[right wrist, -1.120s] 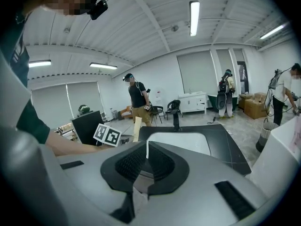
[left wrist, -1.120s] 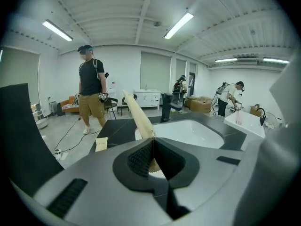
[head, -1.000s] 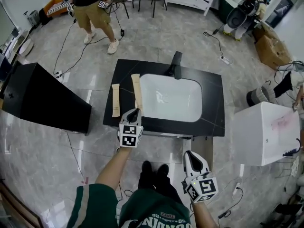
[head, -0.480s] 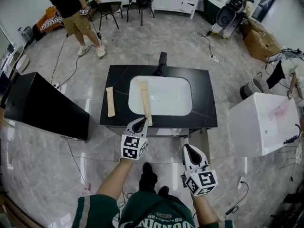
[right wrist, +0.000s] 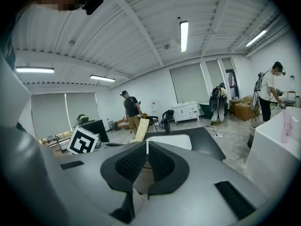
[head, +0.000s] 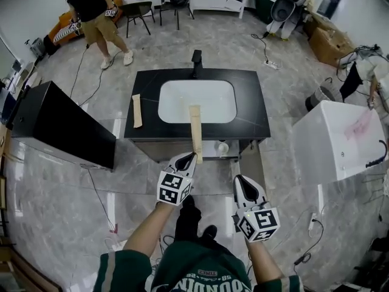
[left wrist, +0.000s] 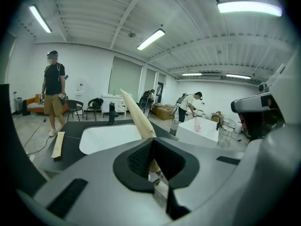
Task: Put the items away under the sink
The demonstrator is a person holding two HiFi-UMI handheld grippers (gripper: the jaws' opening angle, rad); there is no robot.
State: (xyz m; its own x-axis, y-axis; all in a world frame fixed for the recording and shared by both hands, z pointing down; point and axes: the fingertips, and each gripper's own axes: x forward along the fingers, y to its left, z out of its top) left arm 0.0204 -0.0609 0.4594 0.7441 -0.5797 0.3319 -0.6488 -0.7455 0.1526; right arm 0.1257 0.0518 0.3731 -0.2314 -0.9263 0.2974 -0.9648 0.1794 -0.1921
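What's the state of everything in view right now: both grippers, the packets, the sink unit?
left gripper: fingers shut on the held packet.
held packet: off the counter, tilted up, far end over the basin's front rim.
second packet: flat on the counter, left of the basin, untouched.
right gripper: fingers together, nothing between them.
basin: nothing lying in it.
under-sink shelf: open at the front, a small white thing on it.

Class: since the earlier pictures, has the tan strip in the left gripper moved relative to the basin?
Yes. The tan strip went from the counter left of the basin to over its front rim, rightward, held by the left gripper.
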